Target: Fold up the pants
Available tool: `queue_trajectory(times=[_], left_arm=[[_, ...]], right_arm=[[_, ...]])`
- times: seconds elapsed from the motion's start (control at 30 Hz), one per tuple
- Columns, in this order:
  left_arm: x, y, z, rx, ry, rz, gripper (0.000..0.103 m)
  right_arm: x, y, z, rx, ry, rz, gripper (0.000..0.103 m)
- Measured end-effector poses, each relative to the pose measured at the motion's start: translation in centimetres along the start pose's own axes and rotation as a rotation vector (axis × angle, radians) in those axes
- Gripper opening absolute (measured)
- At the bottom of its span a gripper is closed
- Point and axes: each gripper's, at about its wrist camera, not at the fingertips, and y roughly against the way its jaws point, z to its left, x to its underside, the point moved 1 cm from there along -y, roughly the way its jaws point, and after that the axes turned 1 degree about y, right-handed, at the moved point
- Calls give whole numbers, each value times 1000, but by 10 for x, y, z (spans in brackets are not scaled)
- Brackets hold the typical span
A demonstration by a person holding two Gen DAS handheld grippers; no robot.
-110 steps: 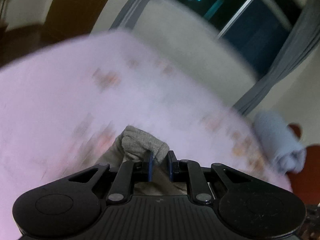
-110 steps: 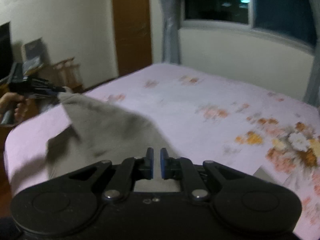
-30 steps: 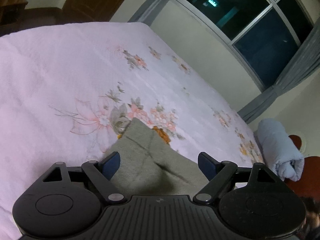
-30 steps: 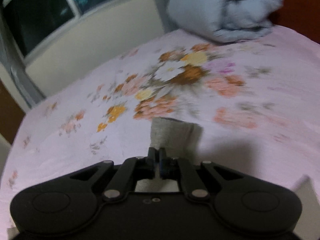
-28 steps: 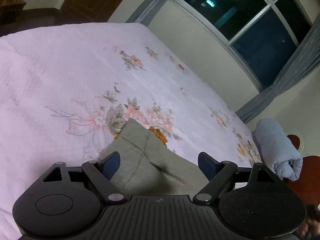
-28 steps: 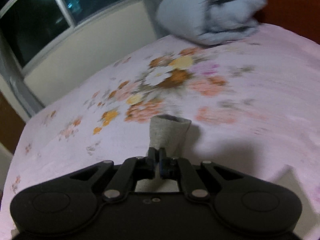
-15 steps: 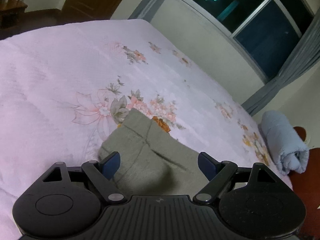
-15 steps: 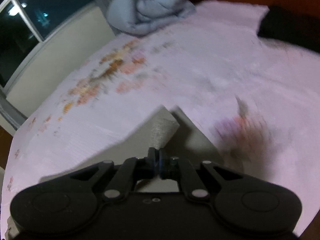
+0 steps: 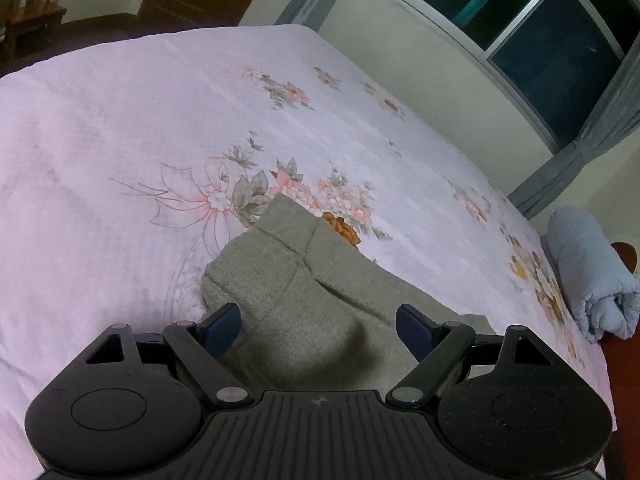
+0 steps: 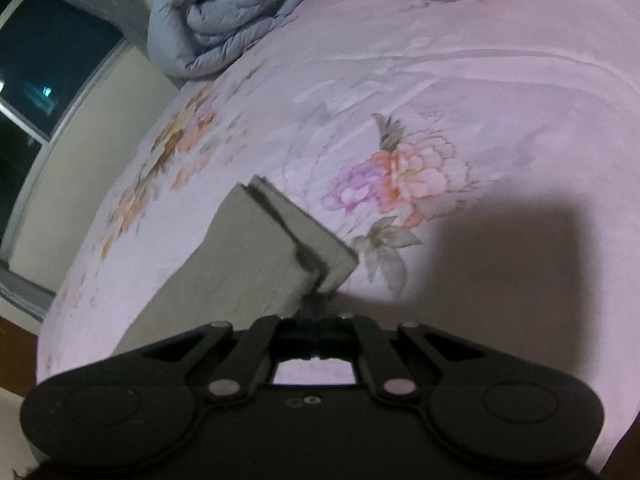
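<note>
Your right tongs (image 10: 316, 312) are pinching the pants (image 10: 256, 256) corner, mid-frame on the bed (image 10: 480, 100). Lay it square before releasing; left tongs (image 9: 320, 330) hang spread above them.

Left claw (image 9: 320, 330) is spread wide open, both blue pads apart with nothing pinched between them, hovering low. Right claw (image 10: 316, 308) is clamped tight, fingers pressed together on the corner of the grey pants (image 10: 256, 256), tilted down toward the bed.
</note>
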Motion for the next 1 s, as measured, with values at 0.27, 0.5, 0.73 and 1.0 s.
queue_trajectory(times=[0.27,0.5,0.73,1.0], left_arm=[[33,26,-29,137,2,23,84],[106,23,-74,226,-1,134,84],[127,5,-79,120,170,149,84],[126,-6,-97,9,125,127,84]], right_arm=[[46,4,73,-349,77,162,64],[139,-35,150,-535,57,416,46],[155,-50,136,-442,-59,456,38],[145,-49,129,-398,-61,410,34]])
